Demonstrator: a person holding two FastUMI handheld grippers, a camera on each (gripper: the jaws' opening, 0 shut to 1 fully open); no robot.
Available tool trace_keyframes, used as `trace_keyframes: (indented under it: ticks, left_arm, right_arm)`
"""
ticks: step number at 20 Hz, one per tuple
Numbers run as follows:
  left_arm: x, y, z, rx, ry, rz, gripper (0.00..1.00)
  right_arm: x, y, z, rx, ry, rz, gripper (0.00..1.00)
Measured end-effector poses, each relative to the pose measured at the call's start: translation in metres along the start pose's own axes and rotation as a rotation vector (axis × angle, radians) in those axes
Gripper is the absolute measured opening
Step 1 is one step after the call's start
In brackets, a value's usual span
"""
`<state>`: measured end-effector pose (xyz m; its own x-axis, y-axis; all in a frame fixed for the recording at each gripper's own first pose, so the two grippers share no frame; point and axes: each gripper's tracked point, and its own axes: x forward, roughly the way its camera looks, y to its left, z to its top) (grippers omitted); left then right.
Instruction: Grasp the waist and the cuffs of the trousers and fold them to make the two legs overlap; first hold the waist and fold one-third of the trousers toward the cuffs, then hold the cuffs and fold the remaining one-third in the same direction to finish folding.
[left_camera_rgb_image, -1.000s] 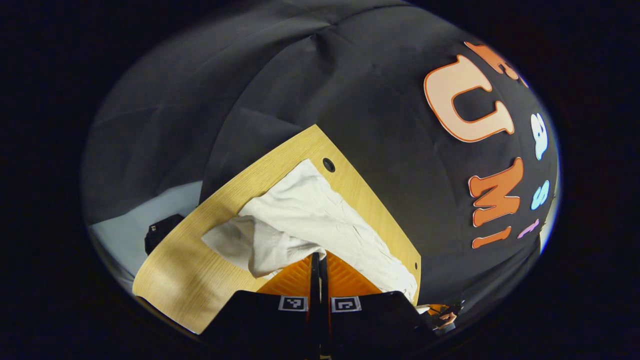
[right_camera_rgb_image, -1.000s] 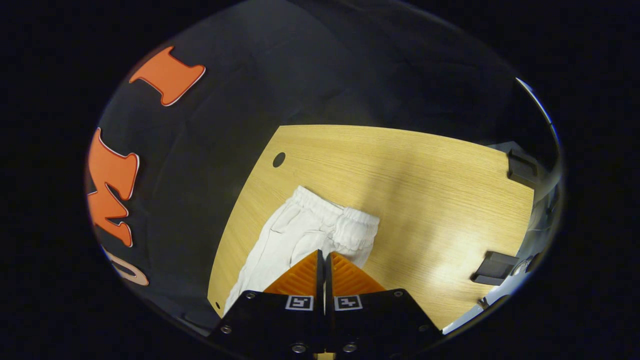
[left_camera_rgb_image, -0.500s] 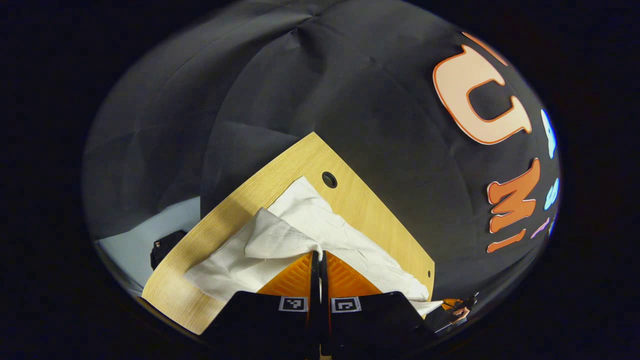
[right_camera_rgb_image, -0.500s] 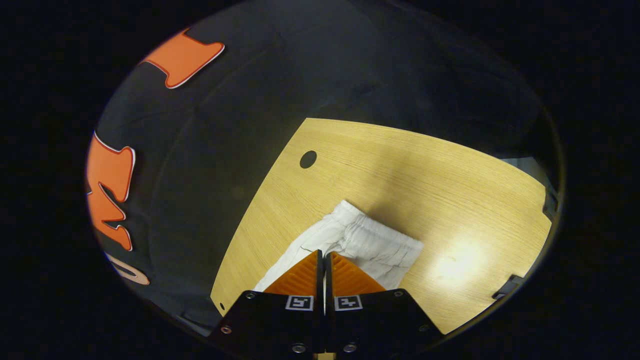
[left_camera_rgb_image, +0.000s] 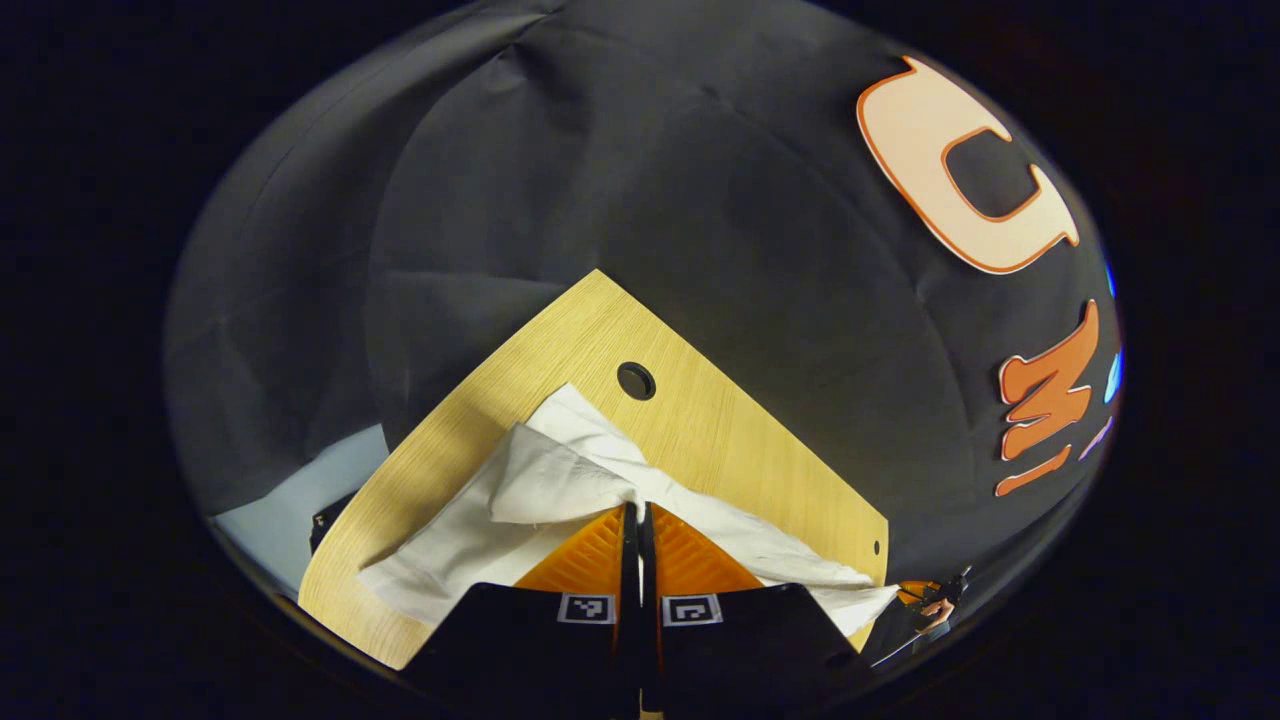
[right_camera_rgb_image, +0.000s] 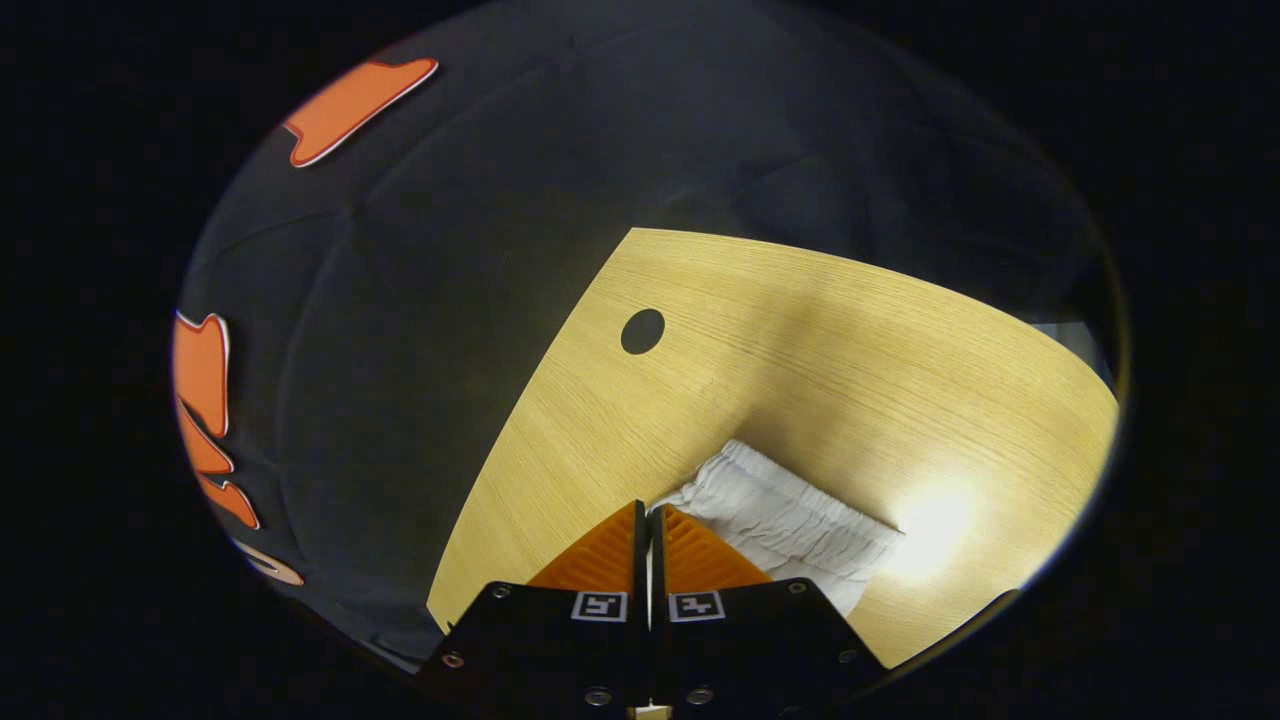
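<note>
White trousers lie on a wooden table. In the left gripper view my left gripper is shut on a raised cuff end, whose cloth drapes over the leg lying flat beneath it. That leg runs off to the lower right toward the other gripper, seen small at the table's edge. In the right gripper view my right gripper is shut on the trousers at the gathered elastic waistband, which bunches just right of the fingertips on the table.
A round cable hole sits in the table just beyond the cuffs, and another hole lies beyond the waistband. Black cloth walls close in behind the table edges. Pale floor with a dark object lies lower left.
Both grippers have stayed shut and carried the cloth along. The raised cuff has come over the flat leg. The waistband has slid toward the right gripper, lower and to the right.
</note>
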<state>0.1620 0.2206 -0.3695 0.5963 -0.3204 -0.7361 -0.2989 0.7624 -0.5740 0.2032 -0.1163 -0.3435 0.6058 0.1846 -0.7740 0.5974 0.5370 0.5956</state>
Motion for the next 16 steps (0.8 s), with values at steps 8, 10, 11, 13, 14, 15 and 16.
trace_keyframes:
  ticks: [8, 10, 11, 13, 14, 15, 16]
  left_arm:
    - [0.047, -0.019, 0.029, 0.043, 0.016, 0.031, 0.04]
    - [0.064, -0.009, 0.021, 0.036, 0.050, 0.073, 0.03]
    - [0.072, -0.004, 0.018, 0.037, 0.062, 0.096, 0.04]
    - [0.082, 0.001, 0.011, 0.048, 0.091, 0.137, 0.07]
    - [0.086, 0.002, 0.008, 0.059, 0.097, 0.153, 0.09]
    - [0.089, 0.003, 0.006, 0.067, 0.093, 0.160, 0.13]
    - [0.079, 0.003, 0.008, 0.075, 0.093, 0.169, 0.22]
  right_arm:
    - [0.024, 0.004, 0.014, 0.001, 0.008, 0.005, 0.01]
    - [0.034, 0.000, 0.010, 0.020, 0.019, -0.009, 0.01]
    - [0.039, -0.003, 0.008, 0.019, 0.025, -0.021, 0.01]
    - [0.043, -0.002, 0.006, 0.014, 0.028, -0.031, 0.01]
    - [0.043, 0.000, 0.005, 0.005, 0.026, -0.024, 0.01]
    - [0.041, 0.003, 0.003, -0.008, 0.024, -0.014, 0.05]
    - [0.040, 0.006, 0.004, -0.028, 0.010, -0.007, 0.02]
